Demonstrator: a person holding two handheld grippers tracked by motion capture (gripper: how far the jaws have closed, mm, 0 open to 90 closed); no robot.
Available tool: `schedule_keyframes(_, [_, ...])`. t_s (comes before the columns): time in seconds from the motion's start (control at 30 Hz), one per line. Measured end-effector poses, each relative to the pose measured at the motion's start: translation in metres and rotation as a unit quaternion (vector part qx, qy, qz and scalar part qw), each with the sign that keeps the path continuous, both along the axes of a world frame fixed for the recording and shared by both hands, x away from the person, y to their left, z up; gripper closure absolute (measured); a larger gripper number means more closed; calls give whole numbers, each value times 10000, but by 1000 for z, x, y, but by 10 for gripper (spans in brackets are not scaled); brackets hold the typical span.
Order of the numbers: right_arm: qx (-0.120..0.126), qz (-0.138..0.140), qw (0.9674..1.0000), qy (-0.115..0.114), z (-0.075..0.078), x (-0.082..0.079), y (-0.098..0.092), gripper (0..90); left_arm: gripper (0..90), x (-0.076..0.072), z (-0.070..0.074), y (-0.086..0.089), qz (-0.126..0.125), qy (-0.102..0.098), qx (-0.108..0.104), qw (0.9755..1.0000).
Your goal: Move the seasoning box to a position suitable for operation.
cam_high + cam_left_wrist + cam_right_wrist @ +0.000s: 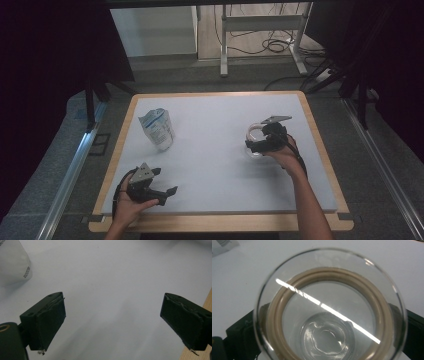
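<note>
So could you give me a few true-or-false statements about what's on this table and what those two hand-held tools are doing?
1. The right tool is closed around a clear glass lid. True.
2. The left tool is gripping the white pouch. False: its jaws are wide apart with nothing between them, and the pouch stands apart, farther up the table.
3. The lid has a beige sealing ring inside it. True.
4. The pouch lies flat on the table. False: it stands upright.
5. The pouch sits on the right side of the table. False: it is on the left side.
</note>
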State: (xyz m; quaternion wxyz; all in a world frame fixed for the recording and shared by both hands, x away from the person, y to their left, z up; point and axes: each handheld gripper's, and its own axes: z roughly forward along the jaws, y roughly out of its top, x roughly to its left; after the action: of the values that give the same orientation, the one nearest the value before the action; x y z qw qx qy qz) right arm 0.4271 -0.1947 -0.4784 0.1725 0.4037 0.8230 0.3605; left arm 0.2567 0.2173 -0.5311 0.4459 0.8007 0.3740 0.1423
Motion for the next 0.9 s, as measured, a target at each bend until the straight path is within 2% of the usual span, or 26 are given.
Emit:
schedule_keyframes(0.1, [-46, -19, 10000, -6, -3, 1, 0, 12, 63, 0, 0, 0, 4, -5, 5, 10000])
schedule_keyframes(0.17, [45, 7, 10000, -27, -5, 2, -1, 25, 64, 0, 0, 0, -9, -14, 32, 10000])
schedule_keyframes(0.4, [80, 88, 9999, -24, -5, 2, -2, 40, 65, -1, -1, -3, -39, -35, 117, 9999])
schedule_keyframes(0.63, [194, 165, 9996, -129, -6, -1, -3, 93, 68, 0, -1, -1, 10, -69, 108, 9999])
schedule_keyframes(0.7, [99, 151, 9994, -284, -4, -3, -2, 111, 68, 0, -1, -1, 14, -70, 114, 9999])
schedule_keyframes(0.8, [-18, 186, 9994, -275, -3, -4, 0, 112, 68, -1, -1, -1, 16, -75, 123, 9999])
schedule_keyframes(0.9, [-26, 229, 9994, -261, -2, -4, 0, 113, 68, 0, -1, 0, 27, -83, 116, 9999])
